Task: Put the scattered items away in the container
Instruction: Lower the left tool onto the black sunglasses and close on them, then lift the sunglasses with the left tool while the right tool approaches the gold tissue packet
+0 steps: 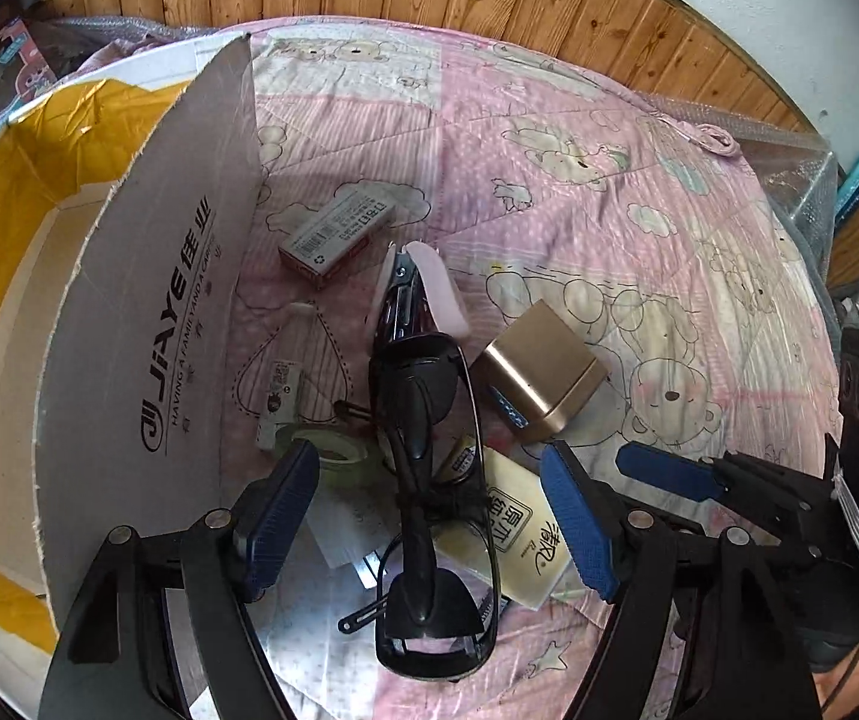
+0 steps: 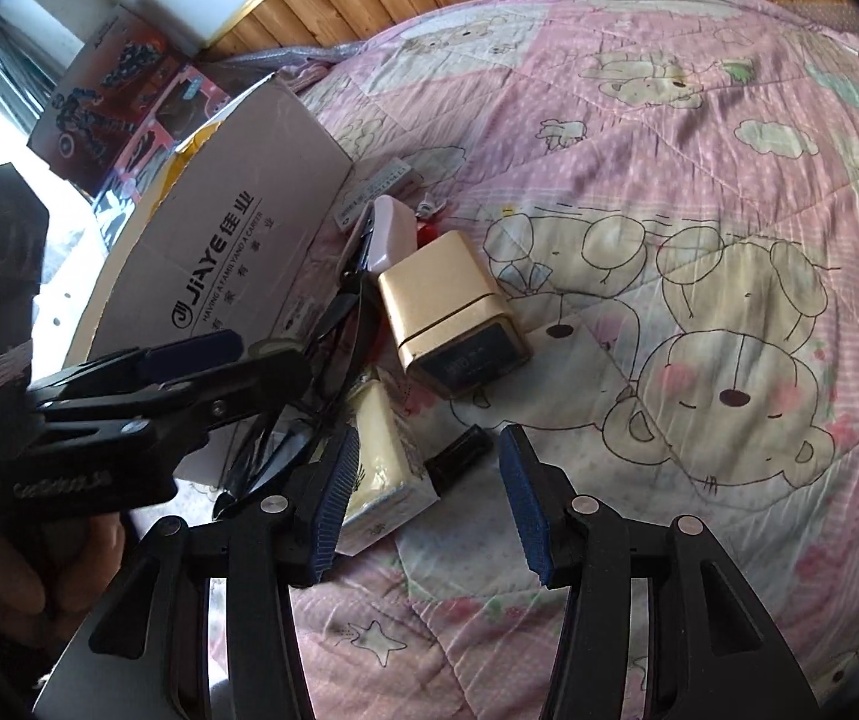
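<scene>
The cardboard box [image 1: 147, 324] stands open at the left on the pink quilt [image 1: 579, 192], the clutter heaped just beside it. The left gripper [image 1: 429, 516] hovers with fingers spread either side of the black sunglasses [image 1: 423, 480]; the right gripper [image 2: 429, 498] waits, jaws apart, near a small black tube [image 2: 459, 450]. Next, I'd judge: lower, close on the frame, lift it over the box wall.

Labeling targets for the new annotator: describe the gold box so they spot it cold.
Start at the cardboard box marked JiAYE standing on the pink bear quilt. Right of it lies a clutter pile; the gold box sits at its right edge, beside the black sunglasses. It is the only metallic gold block, with a dark end face.
</scene>
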Action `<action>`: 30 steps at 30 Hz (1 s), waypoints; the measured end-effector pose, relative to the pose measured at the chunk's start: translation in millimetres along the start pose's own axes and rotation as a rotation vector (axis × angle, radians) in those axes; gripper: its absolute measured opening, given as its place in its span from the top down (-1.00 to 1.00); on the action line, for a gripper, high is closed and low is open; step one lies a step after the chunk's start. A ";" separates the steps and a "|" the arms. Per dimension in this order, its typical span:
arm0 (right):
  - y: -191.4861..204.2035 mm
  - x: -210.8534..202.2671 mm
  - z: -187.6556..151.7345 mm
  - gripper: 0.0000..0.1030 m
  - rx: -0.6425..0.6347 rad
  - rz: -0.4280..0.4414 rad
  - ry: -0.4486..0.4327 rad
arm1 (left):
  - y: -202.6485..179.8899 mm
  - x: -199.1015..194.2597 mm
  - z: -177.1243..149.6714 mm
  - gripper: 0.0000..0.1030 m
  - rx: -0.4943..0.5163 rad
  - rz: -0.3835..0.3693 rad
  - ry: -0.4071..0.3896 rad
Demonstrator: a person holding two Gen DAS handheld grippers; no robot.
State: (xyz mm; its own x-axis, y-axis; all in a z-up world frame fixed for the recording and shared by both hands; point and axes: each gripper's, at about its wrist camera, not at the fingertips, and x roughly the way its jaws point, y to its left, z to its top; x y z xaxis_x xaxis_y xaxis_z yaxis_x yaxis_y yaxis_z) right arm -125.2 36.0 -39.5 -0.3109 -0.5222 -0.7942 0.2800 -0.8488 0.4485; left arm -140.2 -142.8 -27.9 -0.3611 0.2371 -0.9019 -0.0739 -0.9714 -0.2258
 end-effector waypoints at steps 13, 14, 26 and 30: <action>30.3 30.3 -12.9 0.12 -0.107 0.007 0.067 | 3.4 23.8 2.9 0.12 0.034 -0.006 0.008; 32.6 28.4 -12.9 0.26 -0.118 0.008 0.063 | 2.5 20.6 2.2 0.12 0.046 -0.001 -0.003; 42.6 -5.5 -11.6 0.55 -0.150 0.016 -0.030 | 9.5 -31.3 -9.0 0.15 -0.010 -0.038 -0.079; 47.2 -23.6 -15.2 0.55 -0.181 -0.031 -0.079 | 7.6 -44.6 -17.5 0.15 -0.016 -0.035 -0.095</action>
State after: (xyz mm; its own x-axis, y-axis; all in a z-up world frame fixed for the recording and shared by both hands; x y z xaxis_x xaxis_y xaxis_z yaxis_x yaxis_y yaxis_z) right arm -90.9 9.5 -5.9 -0.3903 -0.5071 -0.7685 0.4254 -0.8395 0.3379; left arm -108.4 -160.6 4.2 -0.4453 0.2674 -0.8545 -0.0736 -0.9621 -0.2627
